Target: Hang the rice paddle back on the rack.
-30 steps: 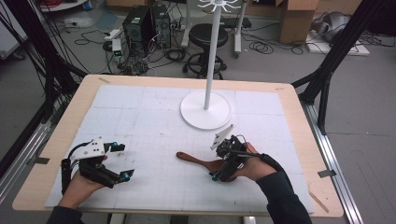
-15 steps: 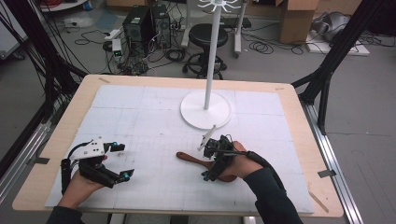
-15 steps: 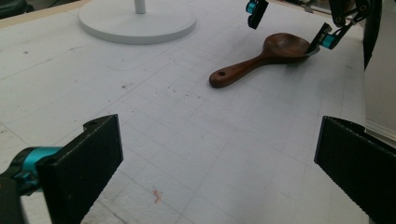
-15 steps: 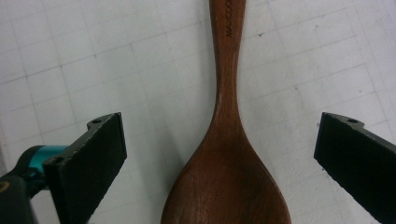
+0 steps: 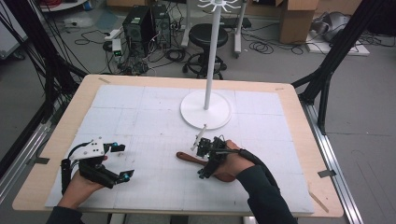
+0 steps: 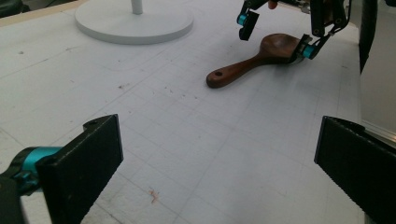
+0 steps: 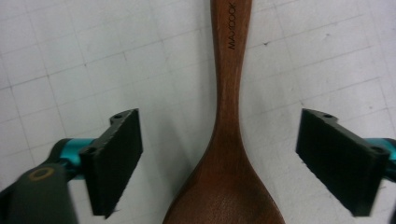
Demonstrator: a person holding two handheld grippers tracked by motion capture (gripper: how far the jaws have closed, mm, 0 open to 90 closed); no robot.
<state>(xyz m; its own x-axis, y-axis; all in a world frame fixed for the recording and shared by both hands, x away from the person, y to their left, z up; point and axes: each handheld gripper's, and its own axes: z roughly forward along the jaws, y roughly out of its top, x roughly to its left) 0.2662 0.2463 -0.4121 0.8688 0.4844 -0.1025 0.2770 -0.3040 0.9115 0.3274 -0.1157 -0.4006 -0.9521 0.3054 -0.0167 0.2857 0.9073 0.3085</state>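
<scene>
One wooden spoon (image 5: 189,157) lies flat on the white gridded mat (image 5: 140,112) near the front edge of the table (image 5: 299,140), its handle end with a hanging hole pointing toward the person's left. One white stand (image 5: 205,109), a round base bearing a tall pole, rises behind the spoon, well apart from it. Two hand-held grippers are present. Right gripper (image 7: 219,163): poised directly above the spoon where handle widens into bowl, jaws straddling the wood with clear gaps on both sides, pads not pressing; the jaws have just been closing from their widest. Left gripper (image 6: 219,163): resting at the left front of the mat, jaws spread wide with nothing between them, aimed across the mat toward the spoon. Writing: the handle carries small dark lettering that reads roughly "MAXCOOK" in the right gripper view. Compared with a second ago, the right hand has shifted leftward along the spoon, away from its bowl end; the left hand, spoon and stand are unchanged.
</scene>
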